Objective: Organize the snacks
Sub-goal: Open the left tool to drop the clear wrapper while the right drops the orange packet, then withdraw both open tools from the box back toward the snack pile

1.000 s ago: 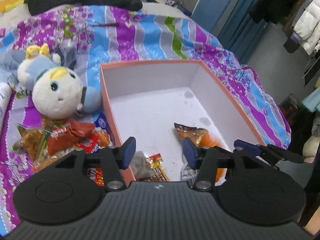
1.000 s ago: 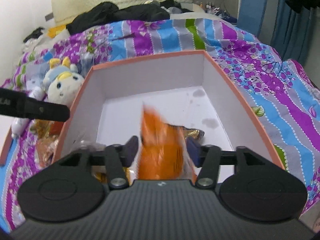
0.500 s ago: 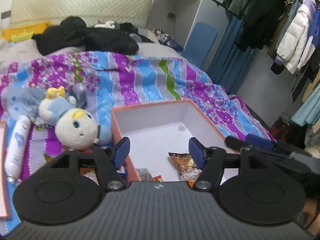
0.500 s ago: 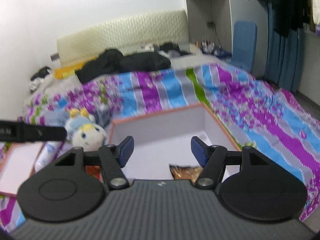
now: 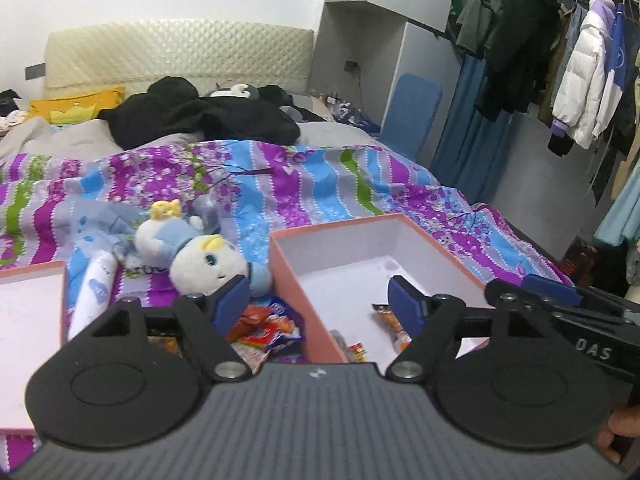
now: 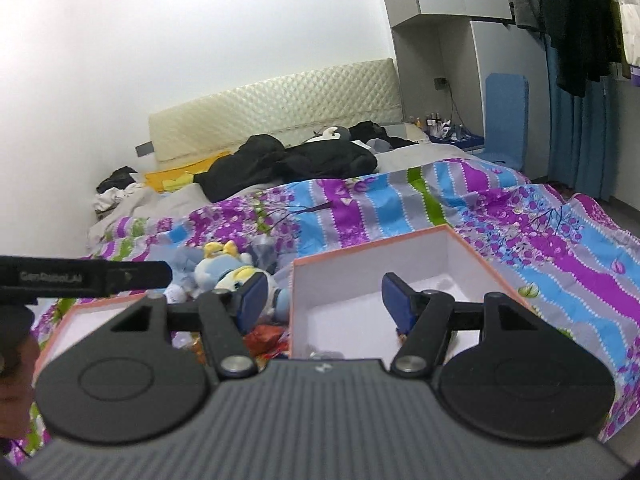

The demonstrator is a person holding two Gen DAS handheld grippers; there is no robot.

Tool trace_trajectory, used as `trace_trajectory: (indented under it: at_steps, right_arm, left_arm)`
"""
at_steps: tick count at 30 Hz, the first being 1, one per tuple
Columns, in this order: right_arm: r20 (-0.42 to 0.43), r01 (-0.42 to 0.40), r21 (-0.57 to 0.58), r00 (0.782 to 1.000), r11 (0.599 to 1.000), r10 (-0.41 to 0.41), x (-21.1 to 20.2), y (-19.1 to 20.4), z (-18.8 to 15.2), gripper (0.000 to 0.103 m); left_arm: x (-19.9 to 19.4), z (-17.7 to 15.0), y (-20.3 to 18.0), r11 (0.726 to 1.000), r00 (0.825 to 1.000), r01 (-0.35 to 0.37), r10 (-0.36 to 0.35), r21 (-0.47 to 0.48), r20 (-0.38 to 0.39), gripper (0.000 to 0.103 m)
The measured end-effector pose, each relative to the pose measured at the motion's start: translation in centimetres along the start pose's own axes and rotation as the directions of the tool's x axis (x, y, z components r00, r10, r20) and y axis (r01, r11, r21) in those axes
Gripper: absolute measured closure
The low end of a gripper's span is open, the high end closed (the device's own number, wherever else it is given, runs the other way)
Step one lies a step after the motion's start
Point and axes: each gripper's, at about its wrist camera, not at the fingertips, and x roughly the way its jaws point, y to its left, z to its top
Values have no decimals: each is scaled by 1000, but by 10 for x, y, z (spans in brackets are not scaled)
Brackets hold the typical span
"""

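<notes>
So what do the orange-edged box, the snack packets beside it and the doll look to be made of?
The box looks like stiff matte cardboard: thin straight walls, flat white inside, orange outside. The snack packets look like glossy plastic or foil film: crinkled, printed, catching light. The doll looks like soft plush fabric: fuzzy white head, rounded stuffed shape.

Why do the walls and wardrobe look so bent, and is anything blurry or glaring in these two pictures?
Left wrist view: the fisheye lens bows the wardrobe and headboard; lighting is even and soft, without harsh glare. Right wrist view: the same curving tilts the wall; the box is slightly soft, and the dark corners come from the lens.
</notes>
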Motion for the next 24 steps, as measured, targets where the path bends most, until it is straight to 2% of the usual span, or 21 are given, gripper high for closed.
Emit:
trace_trajectory:
  at_steps: [6,11,14,21,24]
  right_arm:
    - [16,5,-15,1000,1000,-4,-16,15,-18,38]
    - [6,33,31,999,999,-33,-19,21,-46,38]
    - [-10,32,43,999,999,-32,-21,27,-65,38]
    - [-47,23,-11,999,1000,-23,-24,48,-104,38]
    - [-66,28,-30,997,999,-30,-24,54,-121,38]
  left_arm:
    - [-20,-30,14,999,1000,-30,30,-35,9,23]
    - [-27,-58,19,997,997,-69,70,-18,13,23]
    - [-26,-77,25,996,997,-81,81,-27,-7,23]
    - [-24,-115,44,994,995,-90,86,-62,-59,23]
    - [-23,-130,52,993,993,-78,70,-88,-100,23]
